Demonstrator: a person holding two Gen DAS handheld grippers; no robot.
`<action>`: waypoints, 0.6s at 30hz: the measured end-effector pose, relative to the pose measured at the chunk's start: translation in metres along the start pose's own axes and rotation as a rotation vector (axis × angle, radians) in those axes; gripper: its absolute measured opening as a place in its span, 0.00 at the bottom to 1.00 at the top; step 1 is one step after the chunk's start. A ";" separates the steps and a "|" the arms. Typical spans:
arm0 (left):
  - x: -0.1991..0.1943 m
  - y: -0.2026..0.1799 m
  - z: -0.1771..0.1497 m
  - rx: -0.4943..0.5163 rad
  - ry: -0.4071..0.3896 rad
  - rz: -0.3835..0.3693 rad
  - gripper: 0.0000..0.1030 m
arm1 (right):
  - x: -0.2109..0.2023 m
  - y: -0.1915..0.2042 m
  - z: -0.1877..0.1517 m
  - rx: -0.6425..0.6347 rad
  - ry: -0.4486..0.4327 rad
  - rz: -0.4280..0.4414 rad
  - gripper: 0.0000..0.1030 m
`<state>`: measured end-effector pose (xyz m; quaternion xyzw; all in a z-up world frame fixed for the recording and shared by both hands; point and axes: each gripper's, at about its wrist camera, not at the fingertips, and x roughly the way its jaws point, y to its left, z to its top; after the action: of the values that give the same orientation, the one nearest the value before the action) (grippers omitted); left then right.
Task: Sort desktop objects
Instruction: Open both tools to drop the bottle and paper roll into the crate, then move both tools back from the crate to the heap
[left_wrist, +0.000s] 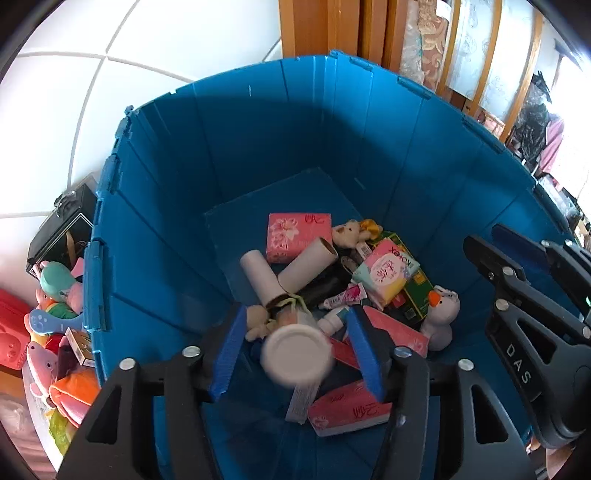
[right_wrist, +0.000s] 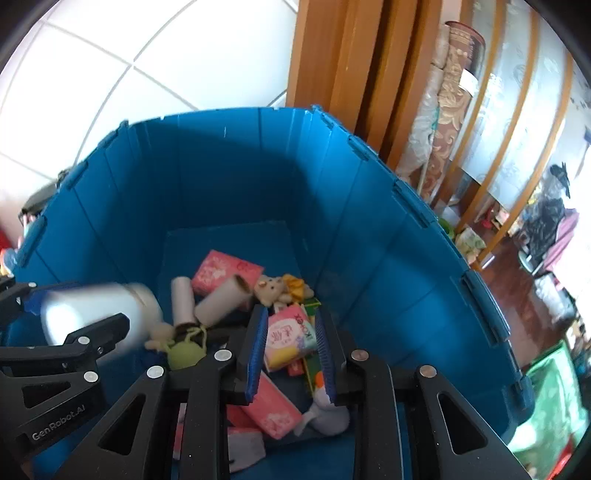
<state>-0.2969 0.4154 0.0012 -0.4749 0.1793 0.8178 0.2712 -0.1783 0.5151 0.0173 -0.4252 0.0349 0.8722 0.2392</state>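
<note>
Bottle (left_wrist: 297, 352) blurred between parted left gripper (left_wrist: 295, 354) pads over bin (left_wrist: 258, 147), apparently loose, cap toward camera, long axis downward. Right gripper (right_wrist: 291, 354) narrow, empty, beside it.

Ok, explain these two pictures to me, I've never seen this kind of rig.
There is no robot here. A person holds a two-finger clamp in each hand, and each clamp carries a camera looking along its fingers. One picture comes from the left gripper, the other from the right gripper. Both look down into a blue bin holding pink tissue packs, cardboard tubes and small plush toys. A blurred white bottle is between the left pads, which do not seem to press it. The right gripper holds nothing.
</note>
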 end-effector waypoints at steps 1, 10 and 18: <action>0.000 -0.001 0.000 0.005 0.001 0.003 0.57 | 0.001 0.000 0.000 0.002 0.005 -0.004 0.31; -0.002 0.006 -0.002 -0.033 -0.019 -0.015 0.61 | -0.006 -0.001 -0.001 0.033 -0.026 -0.043 0.69; -0.015 0.011 -0.002 -0.056 -0.079 -0.023 0.61 | -0.007 -0.007 0.001 0.067 -0.029 -0.012 0.82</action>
<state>-0.2961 0.4013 0.0134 -0.4517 0.1401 0.8374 0.2740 -0.1718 0.5184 0.0243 -0.4047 0.0581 0.8751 0.2590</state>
